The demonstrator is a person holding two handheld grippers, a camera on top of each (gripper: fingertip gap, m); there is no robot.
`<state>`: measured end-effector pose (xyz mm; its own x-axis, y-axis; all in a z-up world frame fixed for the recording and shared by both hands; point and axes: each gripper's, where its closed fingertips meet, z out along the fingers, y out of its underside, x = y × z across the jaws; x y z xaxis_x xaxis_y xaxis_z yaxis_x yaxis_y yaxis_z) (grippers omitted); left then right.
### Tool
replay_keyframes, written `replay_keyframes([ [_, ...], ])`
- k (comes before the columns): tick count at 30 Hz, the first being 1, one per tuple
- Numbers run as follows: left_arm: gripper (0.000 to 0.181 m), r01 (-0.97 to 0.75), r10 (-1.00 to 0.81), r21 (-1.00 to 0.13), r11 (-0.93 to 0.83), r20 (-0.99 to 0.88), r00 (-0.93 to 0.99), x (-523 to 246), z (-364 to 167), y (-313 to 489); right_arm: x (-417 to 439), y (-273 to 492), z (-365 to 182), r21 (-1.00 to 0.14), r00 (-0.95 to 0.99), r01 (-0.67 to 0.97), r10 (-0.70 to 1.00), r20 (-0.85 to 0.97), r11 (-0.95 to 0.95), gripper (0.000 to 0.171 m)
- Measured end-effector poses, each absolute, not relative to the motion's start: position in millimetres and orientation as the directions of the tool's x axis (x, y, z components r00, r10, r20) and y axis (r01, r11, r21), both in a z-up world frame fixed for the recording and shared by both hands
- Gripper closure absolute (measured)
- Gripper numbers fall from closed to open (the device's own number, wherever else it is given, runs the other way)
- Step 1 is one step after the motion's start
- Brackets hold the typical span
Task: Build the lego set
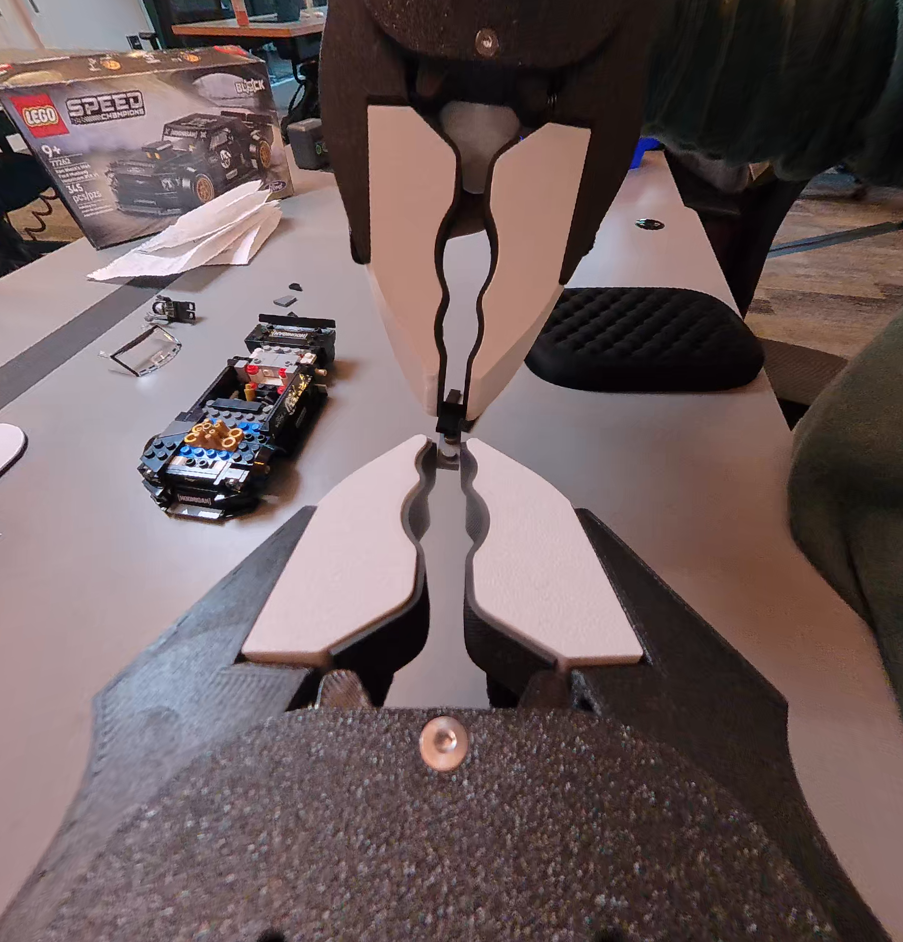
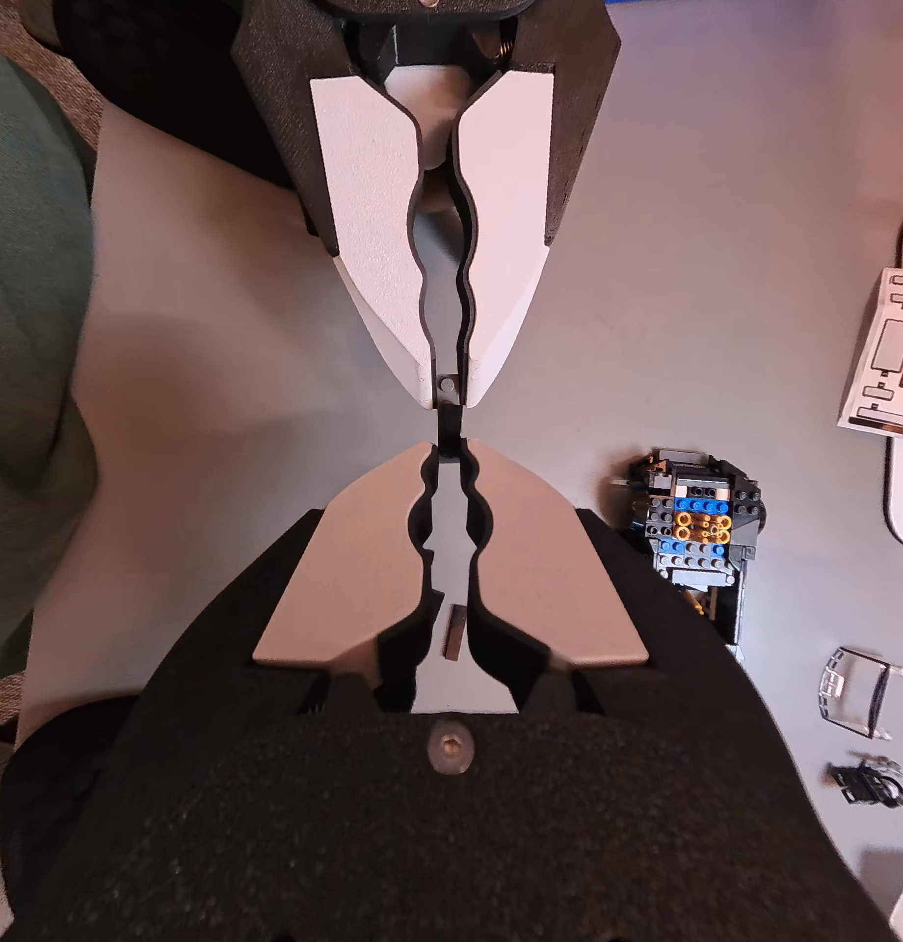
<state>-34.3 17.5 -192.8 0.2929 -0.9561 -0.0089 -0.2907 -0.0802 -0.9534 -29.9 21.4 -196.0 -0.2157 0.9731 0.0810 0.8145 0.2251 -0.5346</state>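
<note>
Left wrist view: my left gripper (image 1: 447, 448) is clamped on a small dark grey plate (image 1: 448, 460), pinched at the very tips. Tip to tip with it, the right gripper (image 1: 452, 410) is clamped on a small black piece (image 1: 450, 408). The two parts touch between the tips, above the table (image 1: 617, 484). I judge both parts to be very light, rigid and smooth-sided, so they can pivot or squirt out of a tip grasp; I hold them by their flat opposing sides and press along the stud axis only. The part-built car (image 1: 235, 428) lies on the table to the left, roof off, cabin and engine bay open, gold and blue elements showing inside. A clear windscreen piece (image 1: 143, 351) and loose small parts lie beyond it. The only container is the set box (image 1: 143, 148), far left behind folded paper (image 1: 204, 234); I cannot tell what it holds.

Right wrist view: the right gripper (image 2: 449, 448) is shut on the black piece (image 2: 449, 433); the left gripper (image 2: 448, 400) opposite grips the grey plate (image 2: 447, 397), one stud visible. The car (image 2: 694, 530) sits to the right, near the windscreen piece (image 2: 852, 693) and a sticker sheet (image 2: 888, 357). A further small tile (image 2: 452, 632) lies on the table beneath my gripper.
</note>
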Motion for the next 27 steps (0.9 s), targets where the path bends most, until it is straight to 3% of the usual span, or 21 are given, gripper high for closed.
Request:
replay_keyframes([
  [27, 0.173, -0.161, -0.967, -0.98, -0.121, 0.08, 0.241, -34.5, -171.7, 10.2, -30.9, 14.1, -174.8, -0.472, -0.289, 0.823, 0.948, 0.132, 0.316, 0.162],
])
